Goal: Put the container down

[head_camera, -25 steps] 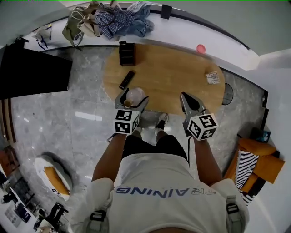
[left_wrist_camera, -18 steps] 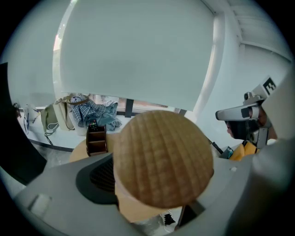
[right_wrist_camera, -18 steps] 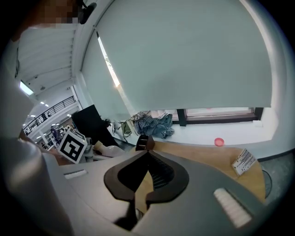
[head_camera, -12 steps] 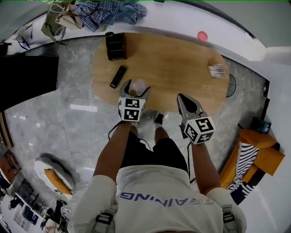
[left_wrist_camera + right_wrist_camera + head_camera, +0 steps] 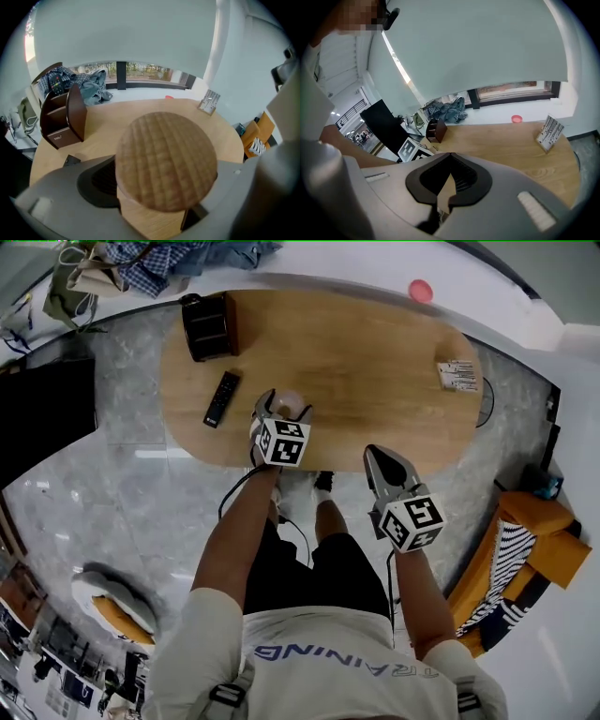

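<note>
Left tongs clamp one wooden-lidded container; right tongs, closed, hold nothing.

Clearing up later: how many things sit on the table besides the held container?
3: dark organiser far left, remote beside it, small box at right end. Others may be hidden.

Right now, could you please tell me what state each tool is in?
Left tool: closed on the container, gripping it below its wooden top.
Right tool: closed, holding nothing.
</note>
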`<state>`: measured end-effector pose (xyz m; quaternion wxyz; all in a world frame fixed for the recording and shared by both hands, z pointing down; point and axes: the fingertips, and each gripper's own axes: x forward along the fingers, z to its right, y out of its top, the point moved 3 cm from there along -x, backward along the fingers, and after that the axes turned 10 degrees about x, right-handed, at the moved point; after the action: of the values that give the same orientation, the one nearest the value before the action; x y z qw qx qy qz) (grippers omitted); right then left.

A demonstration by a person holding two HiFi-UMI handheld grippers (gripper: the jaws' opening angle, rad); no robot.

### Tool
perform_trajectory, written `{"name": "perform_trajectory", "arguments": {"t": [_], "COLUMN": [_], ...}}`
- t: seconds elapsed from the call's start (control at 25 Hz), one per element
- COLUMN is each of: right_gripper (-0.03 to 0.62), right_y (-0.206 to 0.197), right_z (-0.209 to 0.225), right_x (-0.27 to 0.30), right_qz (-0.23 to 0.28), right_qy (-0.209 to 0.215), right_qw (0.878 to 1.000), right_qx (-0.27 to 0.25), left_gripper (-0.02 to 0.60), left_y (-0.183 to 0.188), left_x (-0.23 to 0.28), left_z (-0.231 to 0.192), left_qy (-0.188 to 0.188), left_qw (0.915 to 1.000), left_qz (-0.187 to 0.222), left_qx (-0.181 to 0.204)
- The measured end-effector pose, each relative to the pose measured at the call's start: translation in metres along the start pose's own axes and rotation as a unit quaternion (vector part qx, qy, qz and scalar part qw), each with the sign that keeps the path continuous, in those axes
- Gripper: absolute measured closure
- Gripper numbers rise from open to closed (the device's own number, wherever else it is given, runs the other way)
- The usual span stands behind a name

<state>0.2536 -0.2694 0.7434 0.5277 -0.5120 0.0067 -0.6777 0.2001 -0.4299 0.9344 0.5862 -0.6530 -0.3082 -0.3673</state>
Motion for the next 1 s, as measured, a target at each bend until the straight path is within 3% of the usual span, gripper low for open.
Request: {"name": "perform_trajectory", "arguments": {"t": [0.48, 1.0], "right_gripper": [0.577, 0.577], "right_y": [-0.001, -0.009], "right_z": [0.019, 0.015], "right_x": [0.063, 0.051], "right_qz": [-0.005, -0.004], "right_qy": [0.011, 0.014], "right_qw": [1.000, 1.000], "right_qx": [-0.003, 0.008], "left_gripper": [0.181, 0.181], "left_y": [-0.015, -0.016], "left_x": [0.045, 0.049], "left_z": [0.006, 0.010], "left_qy": [0.005, 0.010], "left_qw": [0.9987, 0.9977], "left_qz": [-0.029, -0.044], "left_qx": [0.042, 0.050]}}
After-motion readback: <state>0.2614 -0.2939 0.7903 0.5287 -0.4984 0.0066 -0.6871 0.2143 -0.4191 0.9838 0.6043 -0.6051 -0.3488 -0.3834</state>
